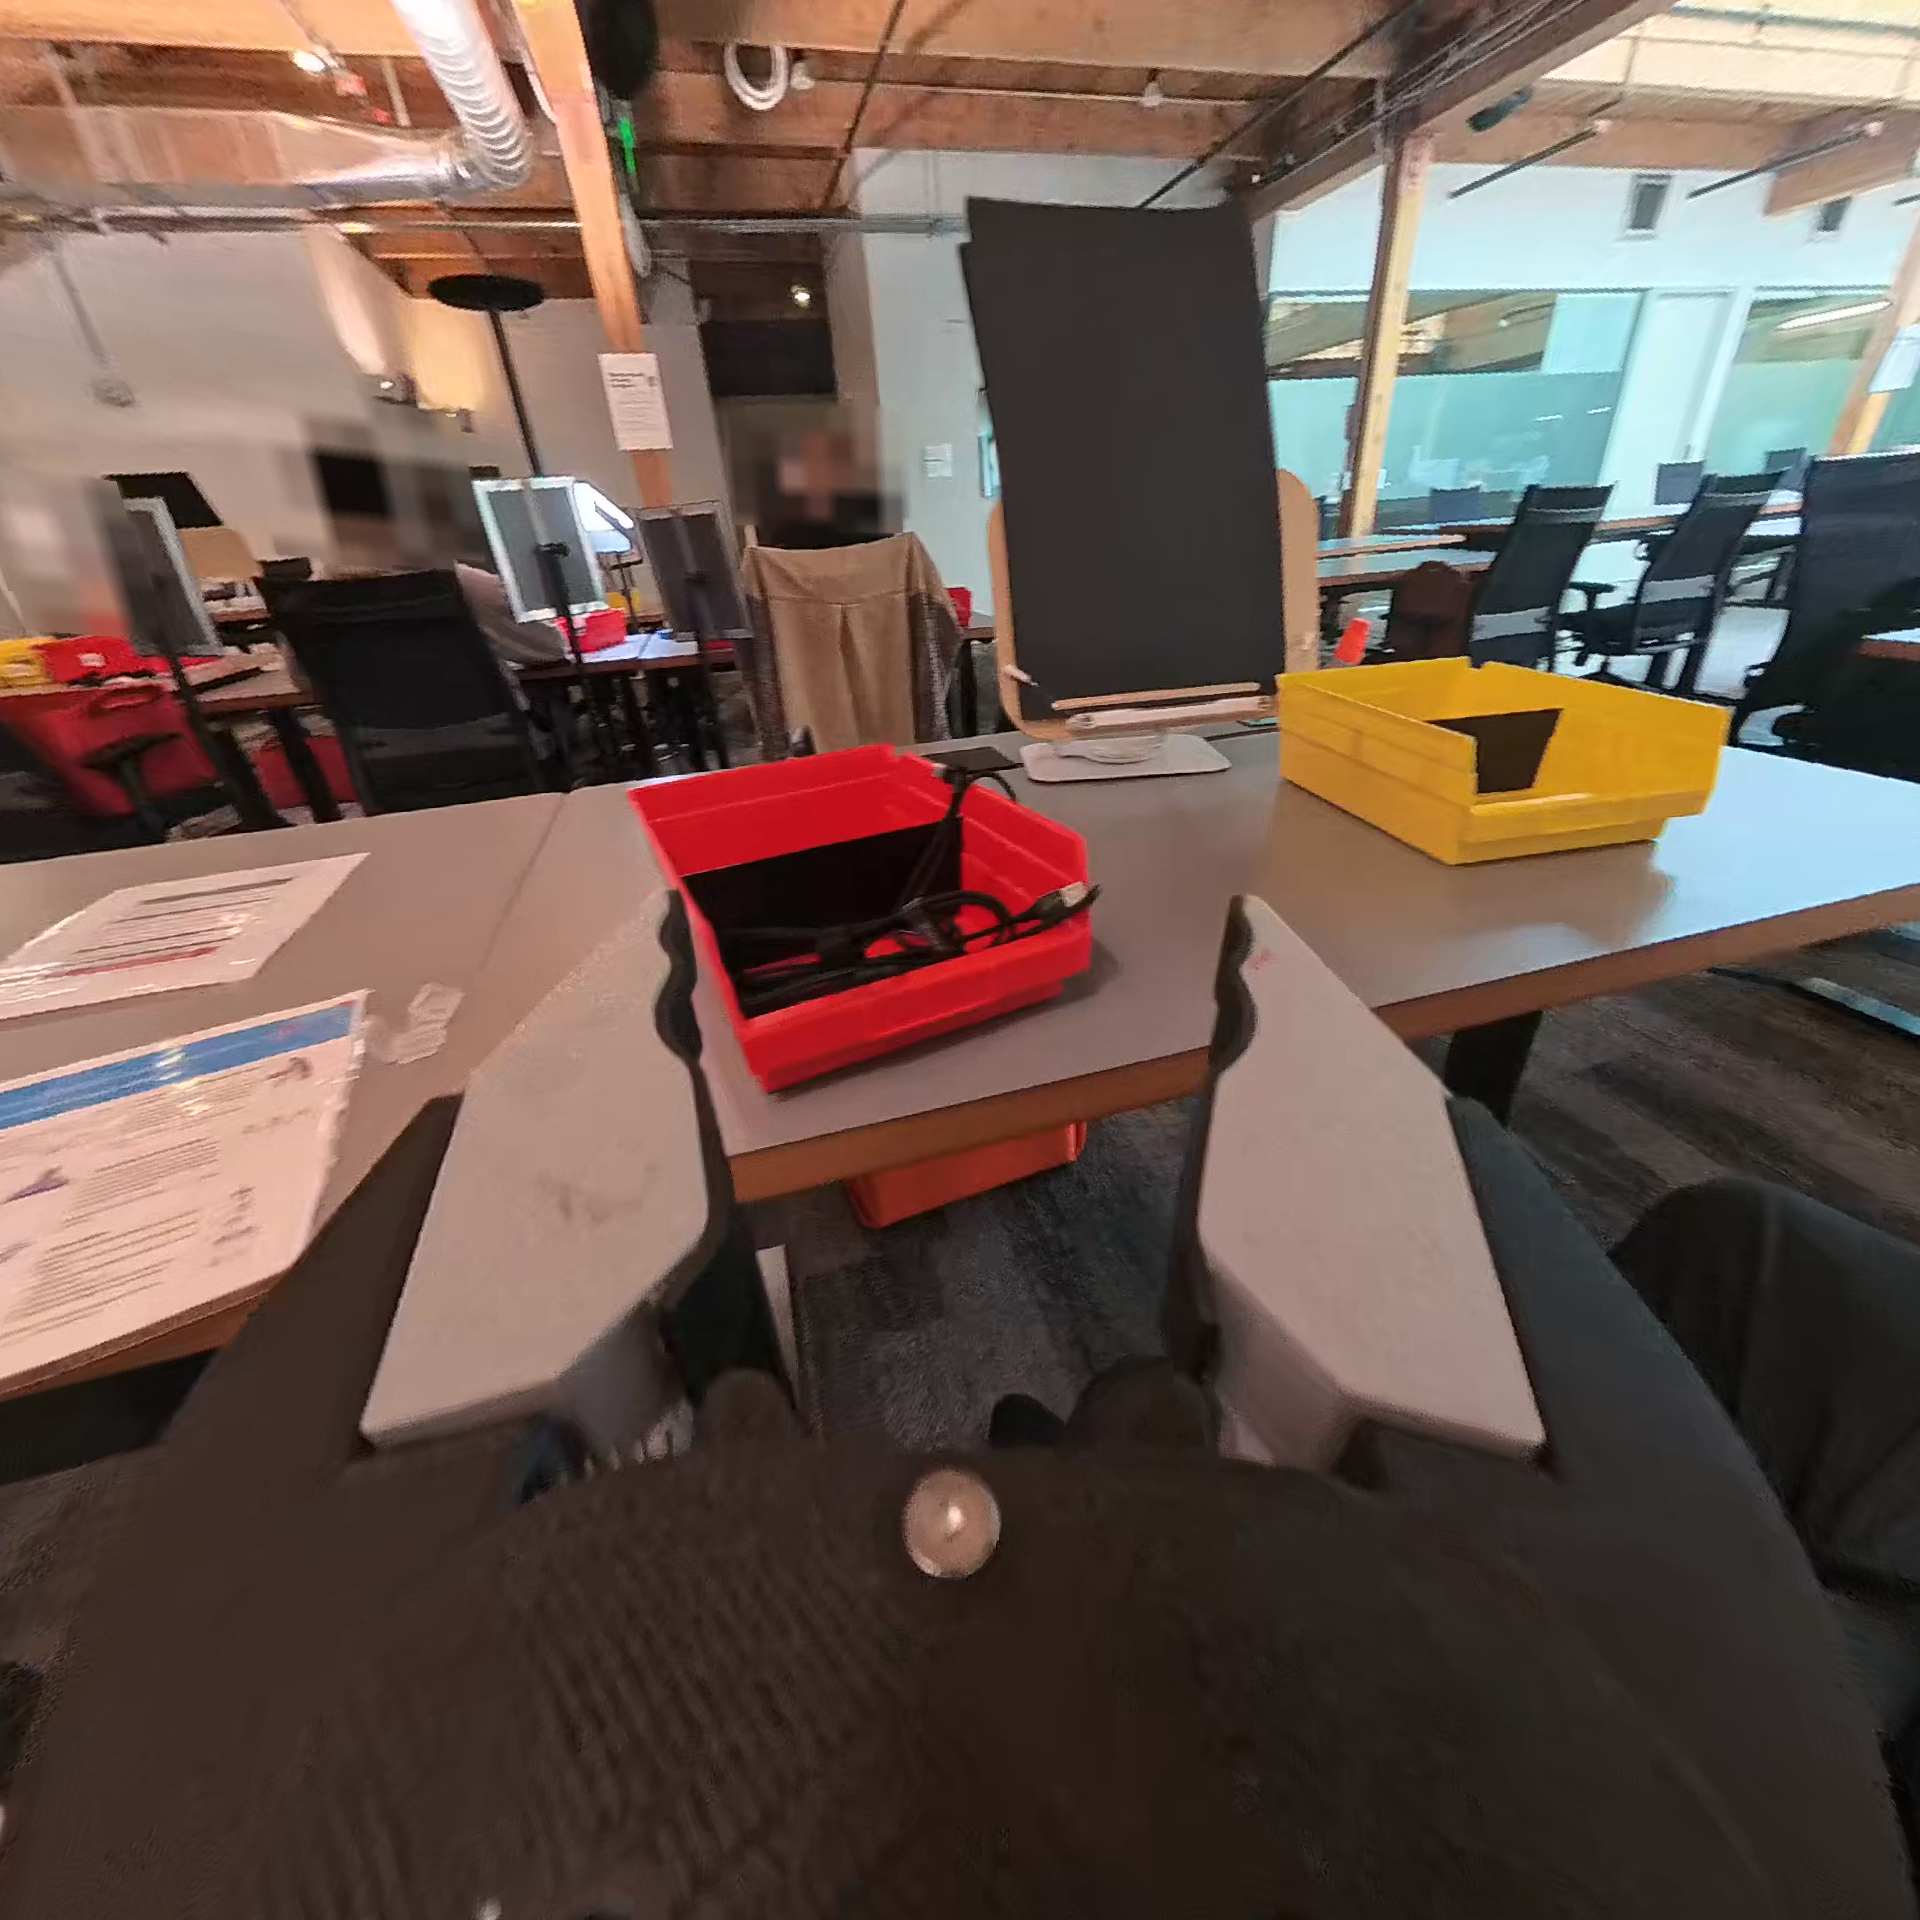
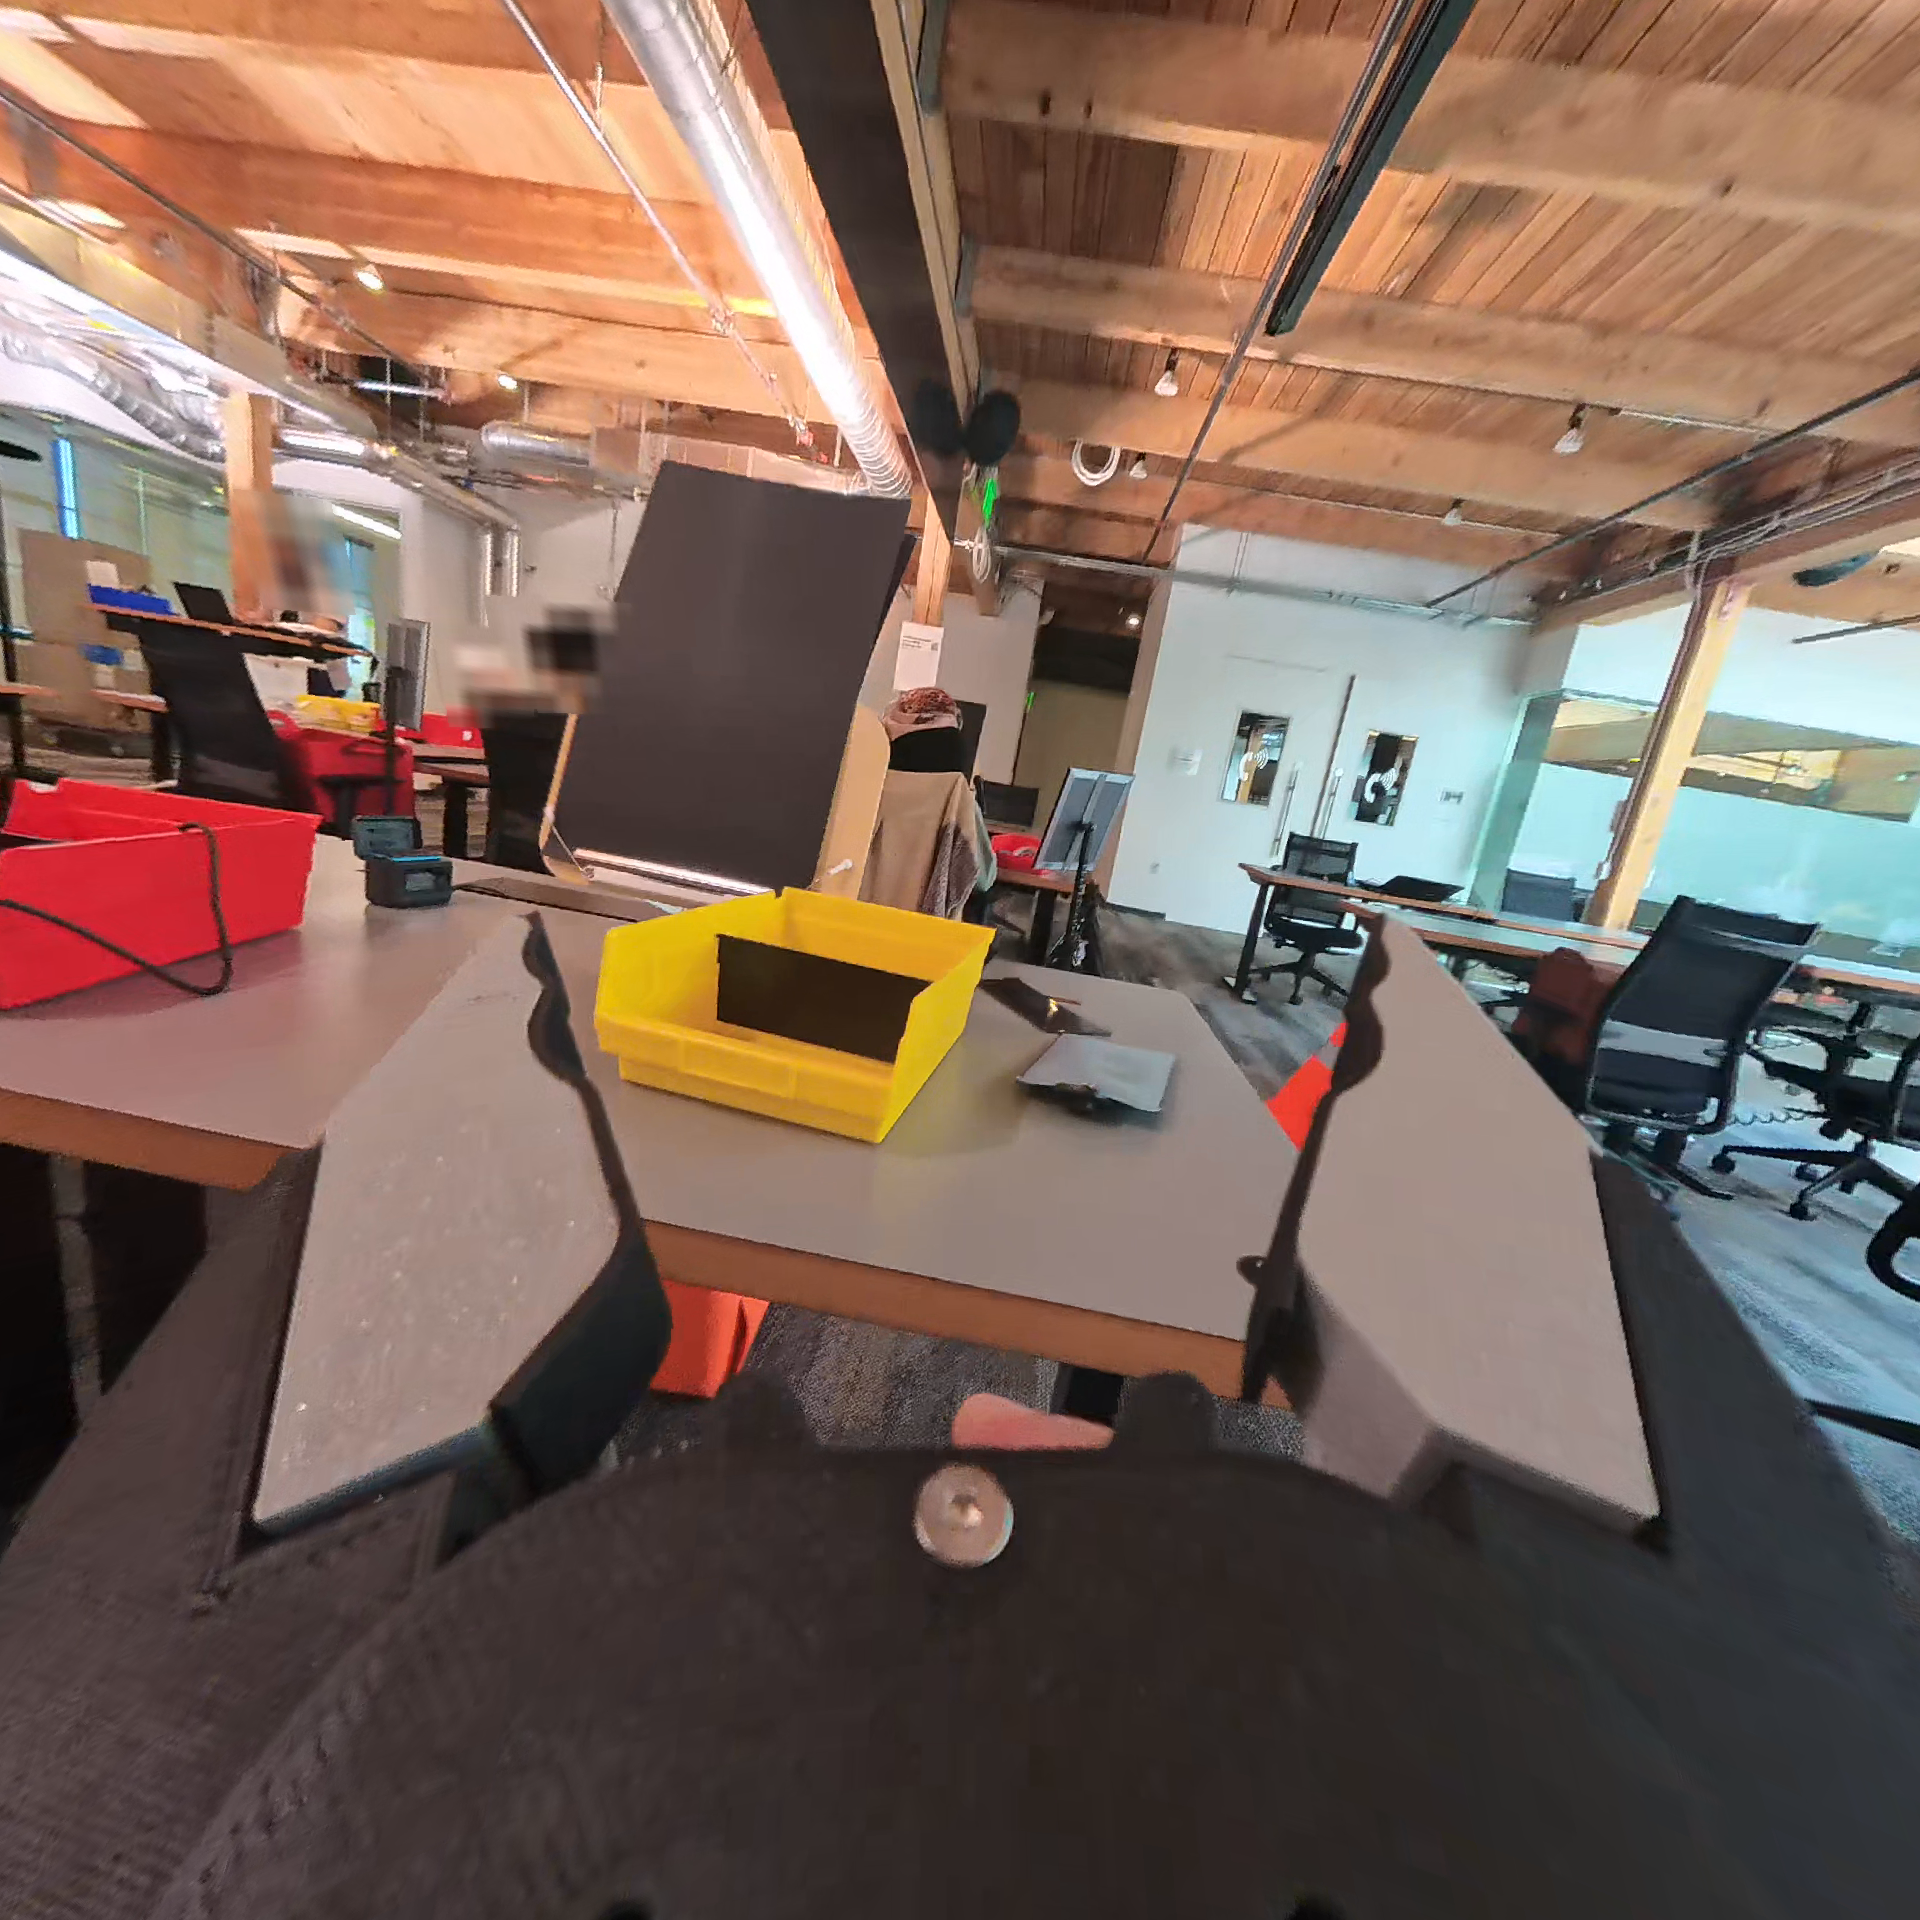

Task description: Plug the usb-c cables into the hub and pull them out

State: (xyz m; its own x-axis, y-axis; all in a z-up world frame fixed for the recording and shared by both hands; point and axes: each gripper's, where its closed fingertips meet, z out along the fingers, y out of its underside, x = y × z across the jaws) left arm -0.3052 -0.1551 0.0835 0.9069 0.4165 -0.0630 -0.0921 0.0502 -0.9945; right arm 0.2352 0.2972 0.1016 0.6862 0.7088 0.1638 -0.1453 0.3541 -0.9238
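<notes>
A red bin (image 1: 914, 997) sits near the front edge of the grey table (image 1: 1299, 935). It holds a tangle of black cables (image 1: 883, 925); one silver plug end (image 1: 1070, 896) pokes over its right rim. I cannot make out a hub. My left gripper (image 1: 951, 935) is open and empty, held off the table's front edge, in line with the red bin. A yellow bin (image 2: 790, 1029) stands on the table; it looks empty apart from a black divider. My right gripper (image 2: 951, 956) is open and empty, short of the table edge, facing the yellow bin.
The yellow bin (image 1: 1486, 758) stands right of the red one, the red bin (image 2: 145, 894) far left with a cable over its side. A black board on a stand (image 1: 1132, 457), a grey pouch (image 2: 1101, 1075), a small black box (image 2: 405, 878) and papers (image 1: 156, 1153) lie around. Office chairs (image 2: 1683, 1029) stand right.
</notes>
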